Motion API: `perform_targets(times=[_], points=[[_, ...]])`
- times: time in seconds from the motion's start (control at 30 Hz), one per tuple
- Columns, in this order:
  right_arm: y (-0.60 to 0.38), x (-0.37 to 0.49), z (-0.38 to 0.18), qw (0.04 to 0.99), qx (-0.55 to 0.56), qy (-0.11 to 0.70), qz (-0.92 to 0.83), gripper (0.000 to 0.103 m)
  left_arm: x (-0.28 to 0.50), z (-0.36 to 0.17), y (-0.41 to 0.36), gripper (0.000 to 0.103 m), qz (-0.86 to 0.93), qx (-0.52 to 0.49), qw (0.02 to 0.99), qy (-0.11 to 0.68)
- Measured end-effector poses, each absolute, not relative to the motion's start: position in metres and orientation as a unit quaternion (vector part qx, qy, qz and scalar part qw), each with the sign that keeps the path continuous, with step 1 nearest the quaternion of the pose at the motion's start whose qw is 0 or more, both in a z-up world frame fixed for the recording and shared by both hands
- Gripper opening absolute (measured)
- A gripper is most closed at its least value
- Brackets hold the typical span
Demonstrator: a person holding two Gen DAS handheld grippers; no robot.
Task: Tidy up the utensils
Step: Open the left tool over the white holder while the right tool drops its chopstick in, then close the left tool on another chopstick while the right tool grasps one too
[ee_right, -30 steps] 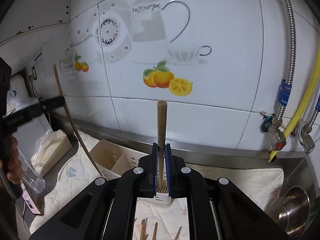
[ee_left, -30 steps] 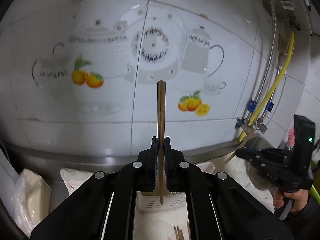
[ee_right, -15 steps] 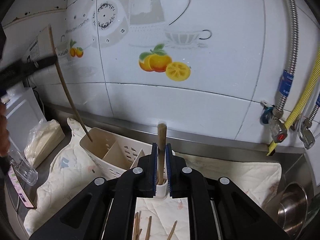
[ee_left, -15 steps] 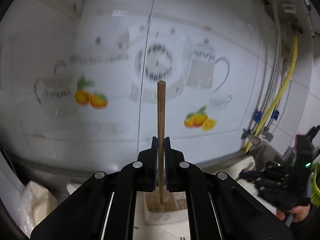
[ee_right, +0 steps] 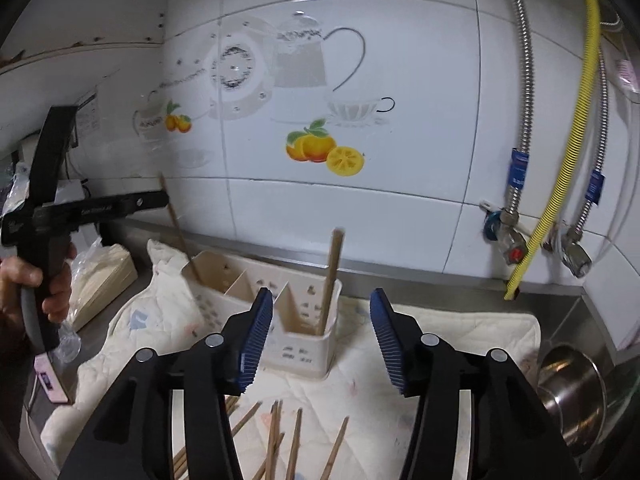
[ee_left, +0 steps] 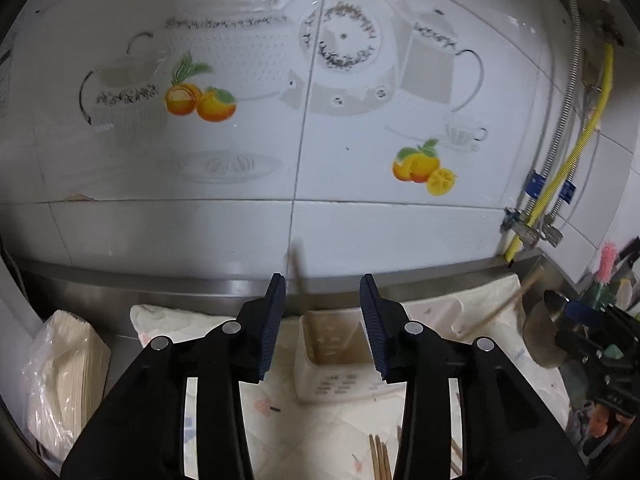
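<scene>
A white plastic utensil holder (ee_right: pixel 276 312) with several compartments stands on a pale cloth; it also shows in the left wrist view (ee_left: pixel 334 356). My left gripper (ee_left: pixel 322 312) is open above it, and a blurred chopstick (ee_left: pixel 297 268) drops between its jaws. In the right wrist view that chopstick (ee_right: pixel 182 236) leans in the holder's left compartment beside the left gripper (ee_right: pixel 156 200). My right gripper (ee_right: pixel 320 336) is open, and a chopstick (ee_right: pixel 331 280) stands in the right compartment just beyond it. Several loose chopsticks (ee_right: pixel 280 436) lie on the cloth.
A steel bowl (ee_right: pixel 572 396) sits in the sink at the right. A bagged stack of napkins (ee_left: pixel 60 376) lies at the left. Flexible hoses and valves (ee_right: pixel 536 200) hang on the tiled wall. Brushes (ee_left: pixel 604 268) stand far right.
Both grippers opened and let go of their chopsticks, which dropped into the holder's left and right compartments. Both grippers have come lower toward the holder.
</scene>
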State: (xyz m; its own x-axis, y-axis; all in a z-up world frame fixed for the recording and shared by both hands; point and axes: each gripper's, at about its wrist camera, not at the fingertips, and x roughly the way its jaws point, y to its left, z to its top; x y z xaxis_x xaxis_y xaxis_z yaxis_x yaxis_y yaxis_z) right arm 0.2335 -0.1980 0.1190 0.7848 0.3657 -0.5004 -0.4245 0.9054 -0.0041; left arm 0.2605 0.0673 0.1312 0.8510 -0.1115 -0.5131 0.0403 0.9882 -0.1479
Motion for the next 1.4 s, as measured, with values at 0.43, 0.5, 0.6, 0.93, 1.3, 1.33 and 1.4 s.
perform_targets(times=[0.43,0.5,0.6,0.93,1.3,1.33,1.4], points=[[-0.211,0.132,0.037,0.936,-0.083,0.284,0.192,0.055,0.152,0.087,0.046,0.049,-0.064,-0.046,0.958,0.276],[-0.215,0.119,0.017,0.932,-0.084,0.299,0.187,0.055,0.139,0.074,0.044,0.049,-0.068,-0.052,0.955,0.283],[-0.224,0.104,-0.007,0.926,-0.072,0.325,0.181,0.054,0.120,0.053,0.044,0.049,-0.064,-0.061,0.951,0.295],[-0.241,0.084,-0.051,0.914,-0.044,0.373,0.154,0.041,0.075,-0.022,0.028,0.049,-0.081,-0.069,0.922,0.373],[-0.250,0.086,-0.058,0.910,-0.029,0.386,0.150,0.041,0.065,-0.075,-0.001,0.022,-0.108,-0.065,0.891,0.435],[-0.250,0.085,-0.059,0.909,-0.027,0.387,0.151,0.041,0.066,-0.077,-0.002,0.021,-0.105,-0.064,0.891,0.437],[-0.250,0.086,-0.060,0.908,-0.025,0.389,0.151,0.041,0.068,-0.079,-0.003,0.018,-0.099,-0.061,0.890,0.441]])
